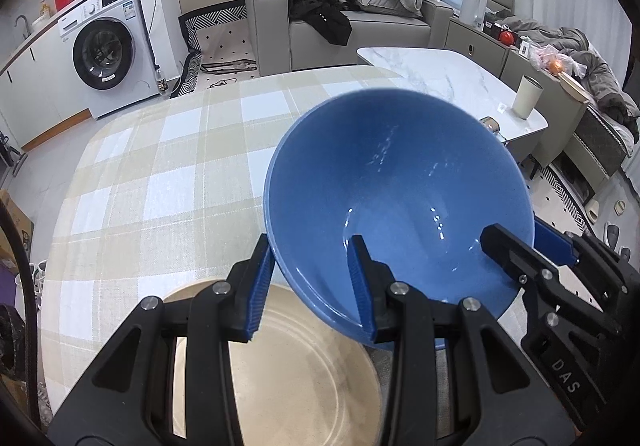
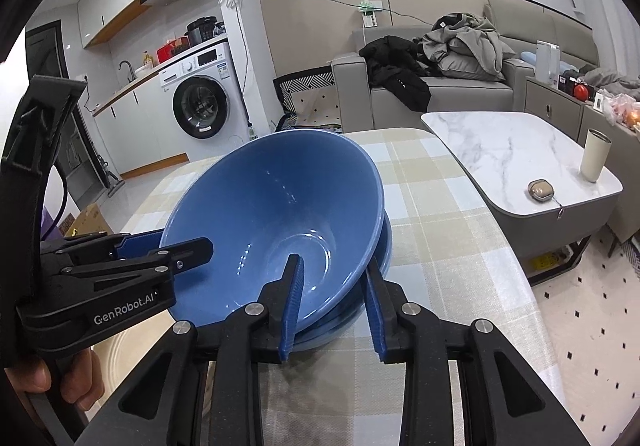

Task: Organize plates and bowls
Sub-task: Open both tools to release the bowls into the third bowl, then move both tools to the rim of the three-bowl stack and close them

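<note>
Left wrist view shows the left claw (image 1: 312,286) straddling the near rim of a blue bowl (image 1: 400,182), one blue-padded finger outside the wall and the other inside, so it is pinching the bowl's wall. The bowl is tilted, its mouth turned toward the camera, above the checked tabletop (image 1: 160,174). Below the left claw lies a beige plate (image 1: 304,378) flat on the cloth. At the right edge of this view the right claw (image 1: 520,246) grips the opposite side of the same rim, one finger inside the bowl and one outside. From the right wrist view the right claw (image 2: 334,306) likewise brackets the bowl's (image 2: 272,214) wall, pinching it, and the bowl leans over a second blue bowl (image 2: 352,310) that sits under it, its rim showing just below and to the right; whether the two bowls touch is not clear. The left claw (image 2: 160,250) reaches in from the left side and clamps the rim. Beyond the cloth stands a marble table (image 2: 500,150) carrying a pale tumbler (image 2: 596,156).
</note>
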Motion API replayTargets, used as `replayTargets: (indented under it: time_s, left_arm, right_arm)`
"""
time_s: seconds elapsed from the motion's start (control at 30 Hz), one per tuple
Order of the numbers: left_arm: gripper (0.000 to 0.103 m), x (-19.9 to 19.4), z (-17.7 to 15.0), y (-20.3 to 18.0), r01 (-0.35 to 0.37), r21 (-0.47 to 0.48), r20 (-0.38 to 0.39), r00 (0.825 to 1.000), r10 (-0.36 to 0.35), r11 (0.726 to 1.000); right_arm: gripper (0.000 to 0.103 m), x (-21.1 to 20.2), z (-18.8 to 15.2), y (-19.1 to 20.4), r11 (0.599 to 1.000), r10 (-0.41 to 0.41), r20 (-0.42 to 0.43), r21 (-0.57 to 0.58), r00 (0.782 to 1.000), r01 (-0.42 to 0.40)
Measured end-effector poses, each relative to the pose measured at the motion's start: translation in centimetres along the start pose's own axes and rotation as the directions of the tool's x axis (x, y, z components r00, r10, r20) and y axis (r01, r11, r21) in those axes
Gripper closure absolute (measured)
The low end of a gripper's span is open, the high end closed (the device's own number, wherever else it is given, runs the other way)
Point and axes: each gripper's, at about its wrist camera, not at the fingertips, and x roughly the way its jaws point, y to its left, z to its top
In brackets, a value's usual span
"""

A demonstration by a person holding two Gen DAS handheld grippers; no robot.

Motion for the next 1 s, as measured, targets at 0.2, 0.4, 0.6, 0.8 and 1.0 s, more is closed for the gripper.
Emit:
replayTargets:
  time_s: [0.2, 0.4, 0.6, 0.8, 1.0]
  left_arm:
    - [0.070, 1.2, -0.4, 0.4, 0.009, 0.001, -0.025, 1.000, -0.009, 1.000]
    - [0.070, 1.5, -0.4, 0.1, -0.007, 0.028, -0.031, 0.999, 0.008, 1.000]
    - [0.066, 1.7, -0.2, 0.5, 0.034, -0.001, -0.066, 0.997, -0.034, 0.999]
    - [0.040, 1.6, -0.2, 0.8, 0.044, -0.013, -0.049, 0.998, -0.044, 0.999]
    - [0.025, 1.1, 0.4, 1.3, 0.084, -0.047, -0.020, 0.996, -0.085, 0.995]
  right_arm:
    - [0.064, 0.1, -0.1, -0.2, 1.000, 0.011, -0.003, 0.002, 1.000, -0.011]
    - [0.063, 0.3, -0.1, -0.5, 1.000, 0.013, -0.015, 0.003, 1.000, -0.013]
    - [0.054, 0.0, 0.0, -1.0, 1.000, 0.017, -0.003, 0.017, 1.000, -0.017]
    - [0.031, 0.0, 0.0, -2.0, 0.999, 0.013, -0.002, 0.051, 1.000, -0.013]
    - [0.013, -0.1, 0.1, -3.0, 0.996, 0.025, 0.002, 0.086, 1.000, -0.025]
